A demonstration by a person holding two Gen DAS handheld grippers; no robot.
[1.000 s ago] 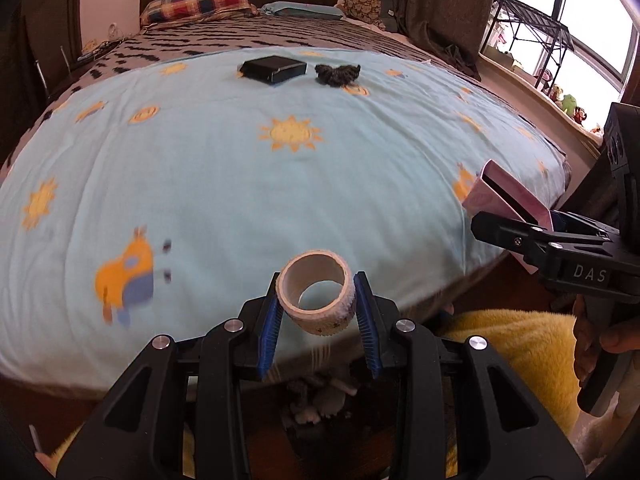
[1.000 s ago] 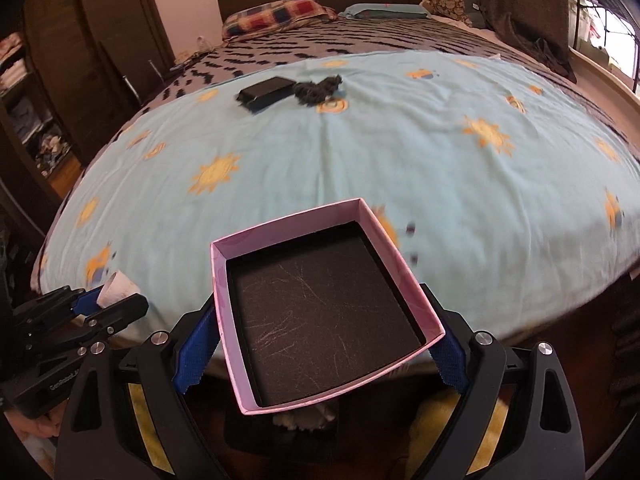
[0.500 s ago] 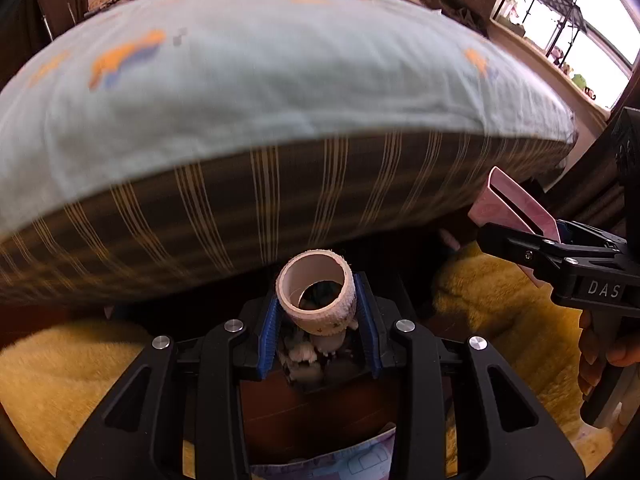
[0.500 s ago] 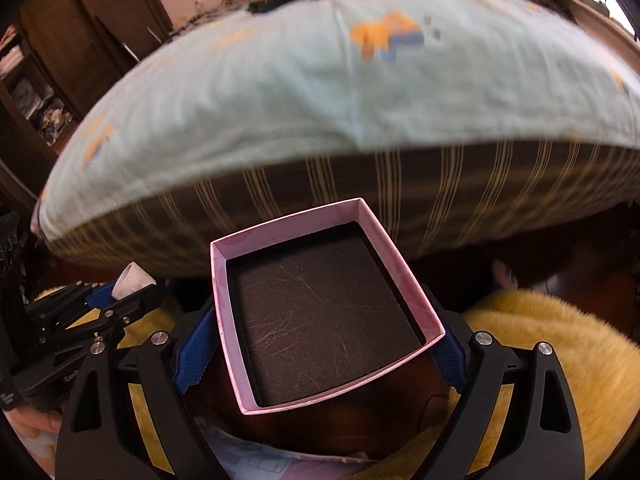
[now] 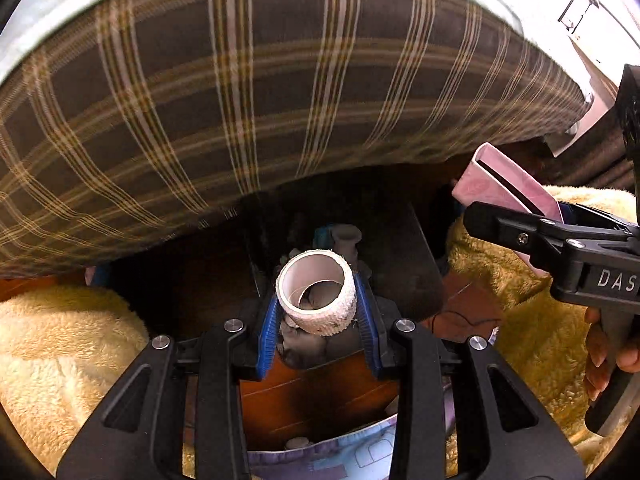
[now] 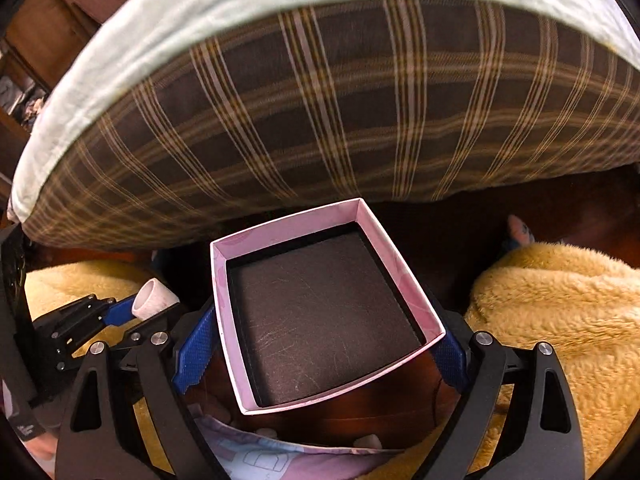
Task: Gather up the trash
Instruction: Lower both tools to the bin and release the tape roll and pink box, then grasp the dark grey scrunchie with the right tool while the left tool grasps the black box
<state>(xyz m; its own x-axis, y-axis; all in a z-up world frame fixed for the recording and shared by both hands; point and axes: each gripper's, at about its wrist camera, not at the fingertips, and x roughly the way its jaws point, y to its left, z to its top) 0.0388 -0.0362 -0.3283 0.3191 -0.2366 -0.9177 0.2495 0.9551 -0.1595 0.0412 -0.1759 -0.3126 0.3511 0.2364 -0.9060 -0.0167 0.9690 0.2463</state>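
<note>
Both tongs have dropped from above the bed to beside its plaid side, the left tongs pinching the tape roll and the right tongs clamping the pink box, with a dark trash bin at 12 o'clock below the roll, so the drop seems near.

Brown wooden floor below the plaid-sided bed; yellow fleece lies on it at both sides, a dark bin stands between.
</note>
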